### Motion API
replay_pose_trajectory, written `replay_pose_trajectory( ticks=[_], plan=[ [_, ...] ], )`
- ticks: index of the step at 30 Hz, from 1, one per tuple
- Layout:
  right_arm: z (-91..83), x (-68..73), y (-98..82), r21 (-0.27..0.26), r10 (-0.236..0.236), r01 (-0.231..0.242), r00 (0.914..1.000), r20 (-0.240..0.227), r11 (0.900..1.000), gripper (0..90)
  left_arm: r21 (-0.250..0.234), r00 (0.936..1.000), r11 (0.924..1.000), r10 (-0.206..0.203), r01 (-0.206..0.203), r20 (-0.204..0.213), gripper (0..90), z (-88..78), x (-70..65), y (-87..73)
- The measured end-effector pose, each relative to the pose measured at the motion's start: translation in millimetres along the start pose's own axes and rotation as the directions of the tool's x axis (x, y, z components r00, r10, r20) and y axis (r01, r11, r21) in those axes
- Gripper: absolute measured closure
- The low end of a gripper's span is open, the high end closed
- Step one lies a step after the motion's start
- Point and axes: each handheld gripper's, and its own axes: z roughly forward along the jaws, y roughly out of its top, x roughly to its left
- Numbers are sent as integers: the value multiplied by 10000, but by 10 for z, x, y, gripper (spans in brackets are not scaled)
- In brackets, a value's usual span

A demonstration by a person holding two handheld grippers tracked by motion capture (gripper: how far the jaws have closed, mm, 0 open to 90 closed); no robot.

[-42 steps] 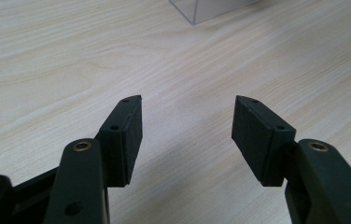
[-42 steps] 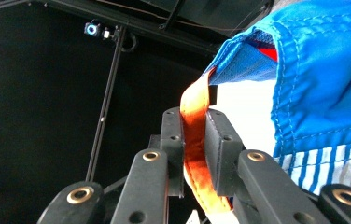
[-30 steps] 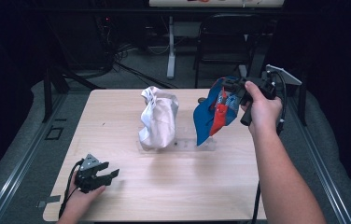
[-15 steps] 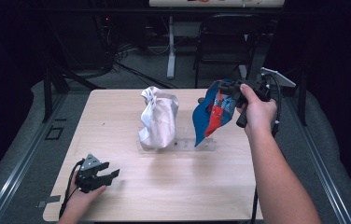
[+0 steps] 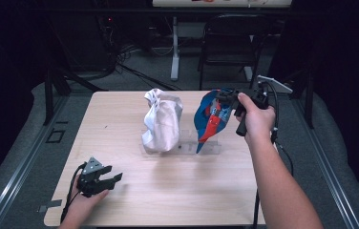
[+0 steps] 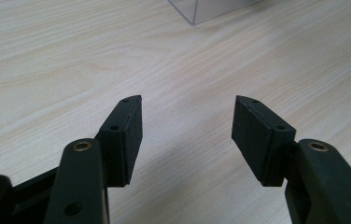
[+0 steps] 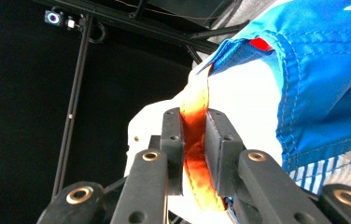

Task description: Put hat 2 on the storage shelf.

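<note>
A wooden table (image 5: pixel 168 200) is seen from the high view, with a person's forearms coming in from the bottom. The left gripper (image 5: pixel 102 180) is held low at the near left part of the table, close to the surface. In the left gripper view its two black jaws are spread wide apart and nothing is between them; bare wood is seen under them, and a corner of a clear plastic stand (image 6: pixel 211 8) is seen at the top edge.

The right gripper (image 5: pixel 230 98) is raised above the far right part of the table, held by the right hand (image 5: pixel 255 119). A blue bag (image 5: pixel 211 117) with red and white parts hangs from it, and its lower tip reaches down toward the clear plastic stand (image 5: pixel 201 149) on the table. In the right gripper view the jaws are closed on an orange strap (image 7: pixel 194 140) of the blue bag (image 7: pixel 323 79), and the strap is pinched flat between the two pads.

A white bag (image 5: pixel 162 121) stands upright in the middle of the table, just beside the blue one on its left side, and the two are not touching. Whether the white bag rests on the stand cannot be told for sure. Behind the table a dark chair (image 5: pixel 230 47) is seen on the floor.
</note>
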Motion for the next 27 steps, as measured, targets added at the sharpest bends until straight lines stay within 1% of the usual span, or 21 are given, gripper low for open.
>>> replay_pose_trajectory(
  ticks=[3,6,12,13,16,23,25,26,27],
  plan=[
    [28,-42,-11,147,5,-7,9999,110,9999,786,35,10000,10000,11,-11,-13,436,2,4,-3],
    [33,-50,-18,149,-26,25,9999,100,9999,785,-24,10000,10000,-20,20,3,436,0,7,-5],
    [33,-38,-36,255,-145,141,9997,178,9996,784,-20,10000,10000,3,-3,-1,436,0,7,-4],
    [27,-35,-40,314,-246,239,9995,200,9992,783,-19,10000,10000,-9,9,0,436,0,4,-4],
    [21,-33,-41,347,-272,264,9994,210,9990,782,-20,10000,10000,-5,5,-1,436,1,5,-5],
    [-11,-36,-39,347,-355,345,9990,269,9988,780,-14,10000,10000,-29,29,4,436,2,6,-5],
    [-23,-31,-45,253,-393,386,9988,291,9989,771,-23,10000,10000,-19,19,-5,436,1,6,-5],
    [-37,-35,-41,365,-494,482,9983,313,9982,767,-17,10000,10000,-25,25,-3,436,0,7,-6],
    [-37,-35,-41,365,-494,482,9983,313,9982,767,-17,10000,10000,-25,25,-3,436,0,7,-6]
  ],
)
